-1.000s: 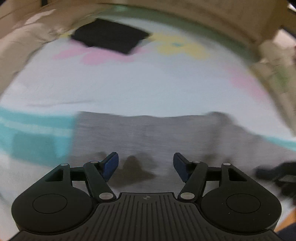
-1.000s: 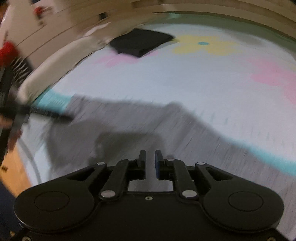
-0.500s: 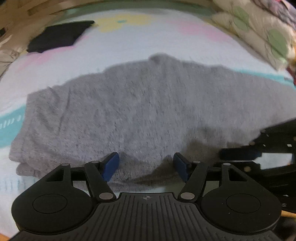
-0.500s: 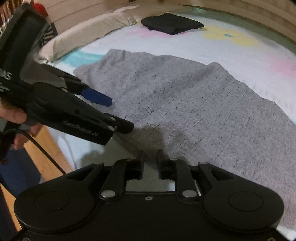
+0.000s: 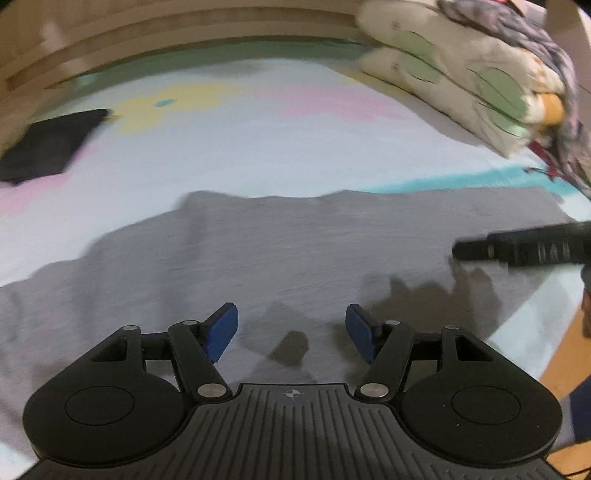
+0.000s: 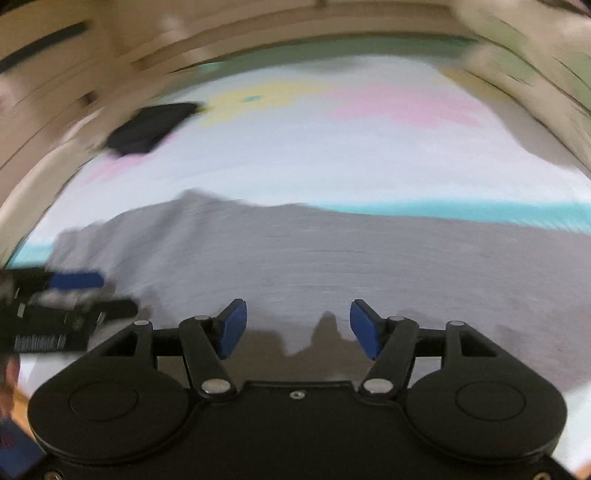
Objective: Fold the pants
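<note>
Grey pants (image 5: 295, 251) lie spread flat across the near part of a bed, and they also show in the right wrist view (image 6: 332, 254). My left gripper (image 5: 291, 334) is open and empty, hovering just above the pants' near edge. My right gripper (image 6: 297, 328) is also open and empty above the pants. The right gripper shows from the side at the right of the left wrist view (image 5: 517, 247). The left gripper shows at the left of the right wrist view (image 6: 62, 306). Both views are blurred by motion.
A bedsheet (image 5: 258, 155) with pink and yellow flowers and a teal stripe covers the bed. A folded black garment (image 5: 48, 144) lies at the far left. Pillows and bedding (image 5: 480, 81) are stacked at the far right. A wooden headboard (image 5: 184, 33) runs behind. Wood floor (image 5: 569, 343) lies at the right.
My right gripper has opened from shut. Both cameras have swung, so the pants now lie lower and wider in both views. The left gripper stays open.
</note>
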